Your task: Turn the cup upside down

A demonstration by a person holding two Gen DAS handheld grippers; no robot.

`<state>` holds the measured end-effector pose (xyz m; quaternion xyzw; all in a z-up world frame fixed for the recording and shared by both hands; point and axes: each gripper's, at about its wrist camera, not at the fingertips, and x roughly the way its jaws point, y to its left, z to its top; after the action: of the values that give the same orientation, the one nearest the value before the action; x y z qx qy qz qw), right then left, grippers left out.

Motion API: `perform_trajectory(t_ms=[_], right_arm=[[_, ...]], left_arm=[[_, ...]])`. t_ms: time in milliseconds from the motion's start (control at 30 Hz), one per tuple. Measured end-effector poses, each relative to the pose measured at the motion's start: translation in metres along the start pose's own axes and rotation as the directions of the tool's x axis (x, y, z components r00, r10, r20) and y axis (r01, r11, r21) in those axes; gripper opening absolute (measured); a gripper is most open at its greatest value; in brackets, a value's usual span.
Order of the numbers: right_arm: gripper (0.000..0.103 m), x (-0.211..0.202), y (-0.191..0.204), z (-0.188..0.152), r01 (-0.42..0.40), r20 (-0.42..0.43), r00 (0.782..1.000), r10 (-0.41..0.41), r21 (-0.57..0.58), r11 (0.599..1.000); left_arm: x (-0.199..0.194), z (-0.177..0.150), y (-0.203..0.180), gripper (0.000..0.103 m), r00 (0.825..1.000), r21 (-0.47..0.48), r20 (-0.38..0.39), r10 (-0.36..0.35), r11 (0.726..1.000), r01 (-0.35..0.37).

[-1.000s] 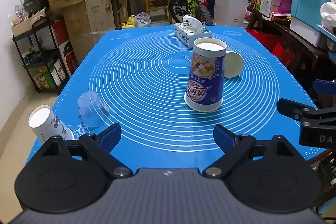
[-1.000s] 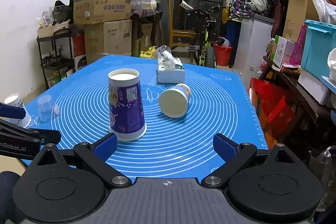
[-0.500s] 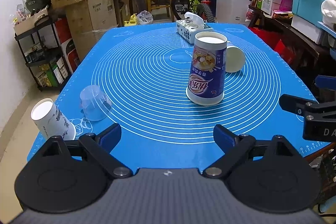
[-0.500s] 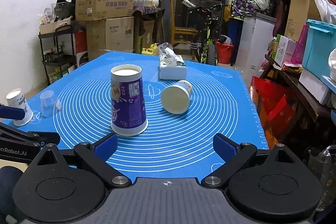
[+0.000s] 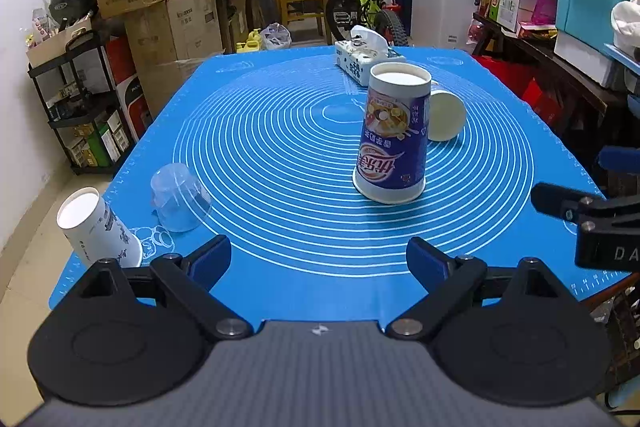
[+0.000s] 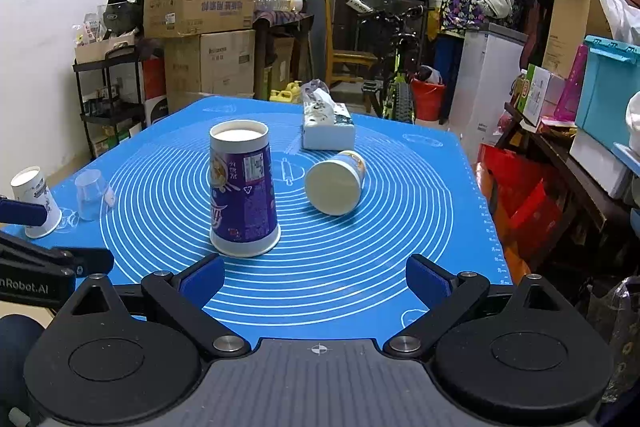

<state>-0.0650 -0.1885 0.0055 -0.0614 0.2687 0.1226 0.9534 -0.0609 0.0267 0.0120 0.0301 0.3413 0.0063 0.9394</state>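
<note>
A tall purple paper cup (image 5: 394,139) stands upside down, wide mouth down, on the blue mat (image 5: 280,155); it also shows in the right wrist view (image 6: 242,191). A smaller cup (image 6: 336,183) lies on its side behind it, its white base facing me; it also shows in the left wrist view (image 5: 446,115). My left gripper (image 5: 319,259) is open and empty, near the mat's front edge. My right gripper (image 6: 316,277) is open and empty, just short of the purple cup.
A clear plastic cup (image 5: 178,197) and a white paper cup (image 5: 98,227) stand upside down at the mat's front left. A tissue box (image 6: 328,127) sits at the back. Cardboard boxes, a bicycle and shelves surround the table.
Both grippers have drawn back slightly from the purple cup and stay open. The cups have not moved.
</note>
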Motion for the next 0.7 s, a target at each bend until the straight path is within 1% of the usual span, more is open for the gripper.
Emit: perform_trajectory(t_ms=[700], right_arm=[[0.097,-0.0005,0.0013,0.0002,-0.002,-0.006,1.000,0.002,-0.003,1.000]], left_arm=[[0.0011,-0.0036,-0.0013,0.094,1.000,0.004,-0.005,0.007,1.000,-0.007]])
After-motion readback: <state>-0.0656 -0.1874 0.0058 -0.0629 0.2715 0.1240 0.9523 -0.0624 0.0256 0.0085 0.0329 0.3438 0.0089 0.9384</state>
